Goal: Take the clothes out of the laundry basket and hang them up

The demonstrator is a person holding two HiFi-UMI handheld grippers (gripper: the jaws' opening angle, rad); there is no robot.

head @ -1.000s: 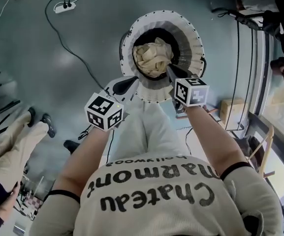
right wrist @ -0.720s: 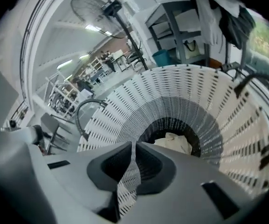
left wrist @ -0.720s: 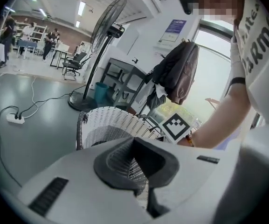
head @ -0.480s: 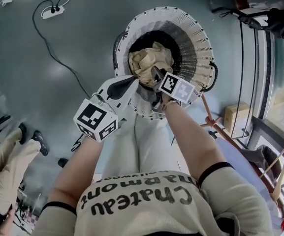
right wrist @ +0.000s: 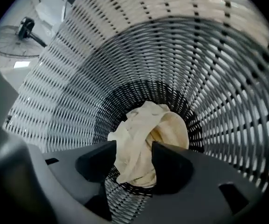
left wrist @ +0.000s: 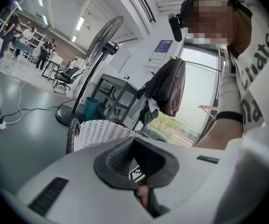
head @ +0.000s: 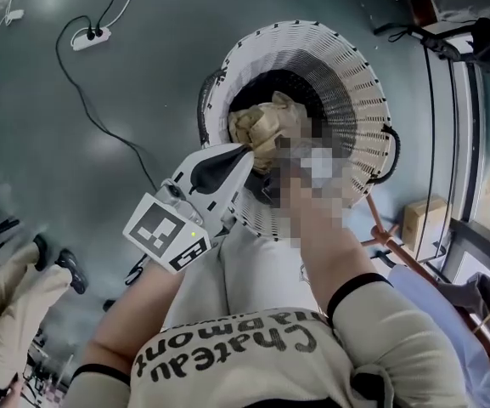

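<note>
Right claw (right wrist: pixel 133 160) inside laundry basket (head: pixel 359 75), jaws just opening, cream garment (right wrist: pixel 146 134) between them, ungripped. Left claw (head: pixel 243 153) clenched empty at rim's 8 o'clock.

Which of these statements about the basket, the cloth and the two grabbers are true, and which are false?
1. The laundry basket holds a crumpled cream garment. True.
2. The right gripper is clamped on the garment. False: its jaws have just been opening and stand apart. The garment shows between them, unpinched.
3. The left gripper is shut and empty. True.
4. The basket lies tipped on its side. False: it stands upright on the floor.
</note>
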